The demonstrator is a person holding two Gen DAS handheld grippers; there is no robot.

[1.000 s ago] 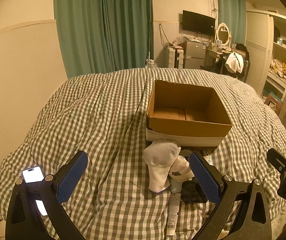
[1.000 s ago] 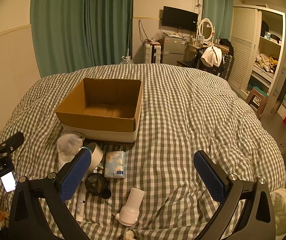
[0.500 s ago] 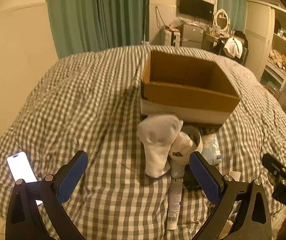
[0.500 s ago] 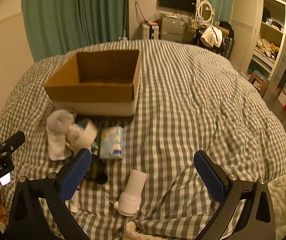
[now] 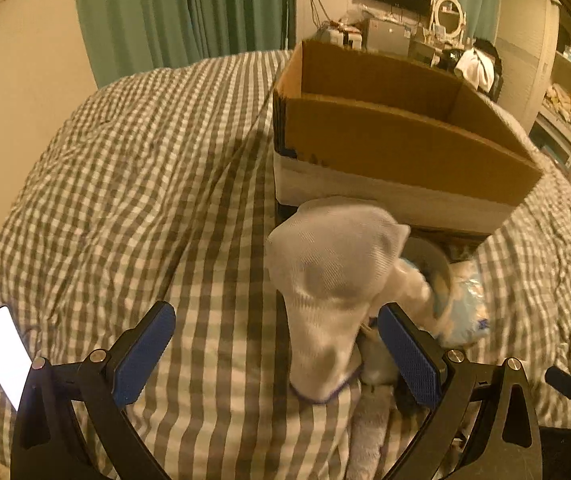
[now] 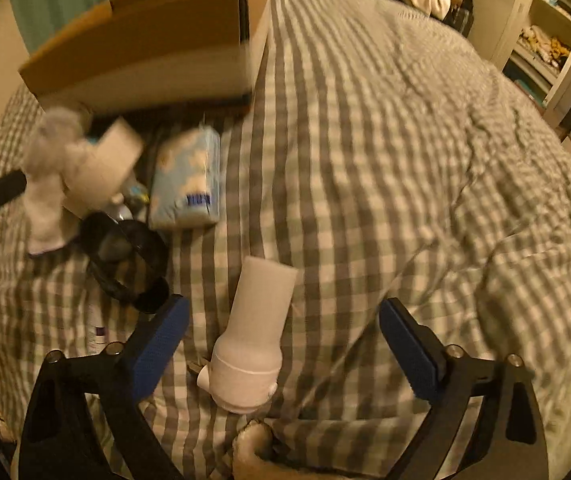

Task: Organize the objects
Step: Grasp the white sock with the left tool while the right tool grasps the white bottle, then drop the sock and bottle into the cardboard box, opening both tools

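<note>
Right wrist view: the right gripper [image 6: 281, 340] is wide open around the white bottle [image 6: 255, 340], holding nothing. It may roll away. The left gripper [image 5: 275, 354], also wide open and holding nothing, may snag only the sock [image 5: 331, 284]. Behind stands the box [image 5: 397, 144].

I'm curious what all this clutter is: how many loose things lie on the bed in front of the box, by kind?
White sock: 1
Tissue pack: 1
White bottle: 1
Tape roll: 1
Dark sunglasses: 1
Tube: 1
Total: 6
</note>
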